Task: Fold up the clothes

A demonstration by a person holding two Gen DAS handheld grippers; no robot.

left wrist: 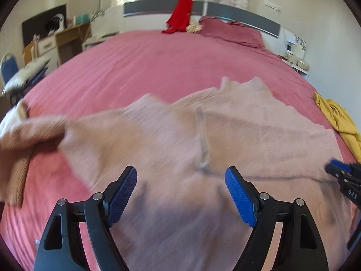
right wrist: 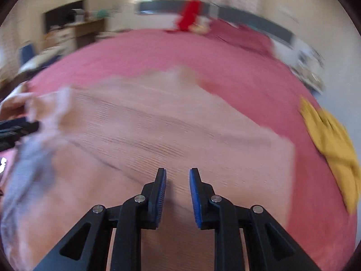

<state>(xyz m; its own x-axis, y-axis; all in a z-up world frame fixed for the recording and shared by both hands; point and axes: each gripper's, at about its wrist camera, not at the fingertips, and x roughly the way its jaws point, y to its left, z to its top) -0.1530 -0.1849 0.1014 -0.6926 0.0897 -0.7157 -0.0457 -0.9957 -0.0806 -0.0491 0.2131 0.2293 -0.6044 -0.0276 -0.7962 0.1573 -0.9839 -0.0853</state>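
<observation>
The peach knit garment (left wrist: 180, 135) lies spread across the pink bedcover (left wrist: 146, 63), filling the lower half of both wrist views, with one sleeve (left wrist: 27, 131) trailing toward the left edge of the left wrist frame. The left gripper (left wrist: 180, 178) sits at the bottom centre of its view with its jaws wide apart and nothing between them, positioned over the cloth as if ready for a pinch. The right gripper (right wrist: 177, 180) sits at the bottom centre of its own view with a narrow gap between the pads and no fabric caught in it; it also appears at the right edge of the left wrist frame. The flat layout probably serves to expose the garment's edges for folding. Both views are motion-blurred, so creases cannot be read reliably. A yellow garment (left wrist: 338, 122) lies bunched at the right edge, apart from the peach one, and a red garment (left wrist: 180, 15) hangs at the headboard in the upper centre.
</observation>
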